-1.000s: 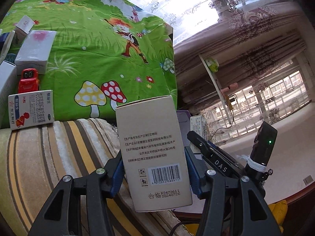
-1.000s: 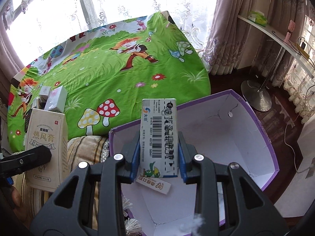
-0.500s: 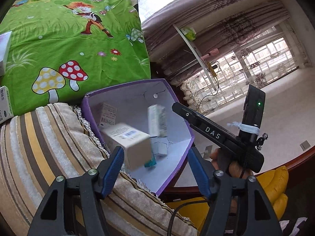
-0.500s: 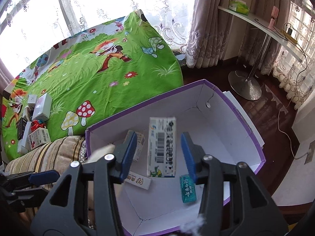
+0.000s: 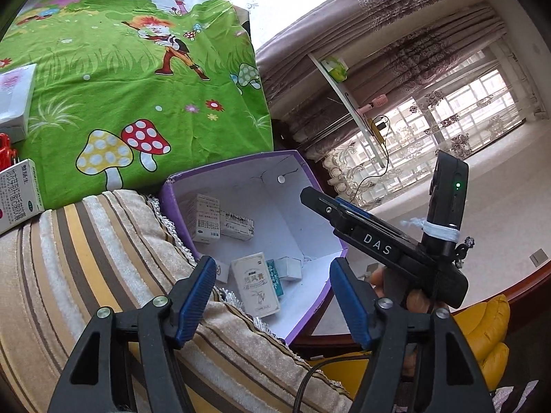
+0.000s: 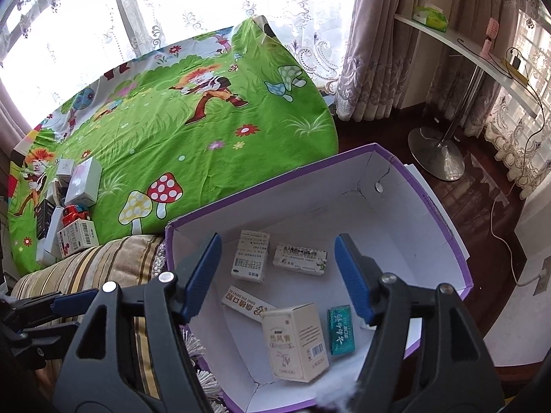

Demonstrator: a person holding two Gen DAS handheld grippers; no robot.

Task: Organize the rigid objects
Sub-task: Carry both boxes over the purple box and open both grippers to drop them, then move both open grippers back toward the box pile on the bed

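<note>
Both of our grippers are open and hold nothing. Our left gripper [image 5: 272,292] has been opening its blue jaws, and so has our right gripper [image 6: 277,275], which opened further just now. Nothing sits between either pair of jaws. Both hang over the big purple cardboard box with white insides [image 6: 444,227], which we think is where the hard things go.

Inside that box lie six small packs. A tall cream carton with a barcode [image 6: 296,340] leans on its side near the box's front wall. Just beside it, toward the right wall, lies a flat teal pack [image 6: 341,330]. A long thin white box with orange letters [image 6: 246,304] pokes out from behind the cream carton. Further back sit a white carton with blue print [image 6: 250,261] and a white pack with green leaves [image 6: 300,258], side by side. From the left wrist view we also see a little white cube [image 5: 290,267] by the teal pack. They lie every which way, so we think they were dropped in, not set down with care.

To the left of the box is a striped tan and yellow fuzzy blanket [image 5: 86,258]. The box's left wall rests against it. Past the box's back wall spreads a bright green cartoon cloth with mushrooms [image 6: 193,151]. Far to the left of the box, on that cloth, waits a pile of white cartons and a red toy car [image 6: 70,211]. We think those still need to go in, so the job is only partly done.
</note>
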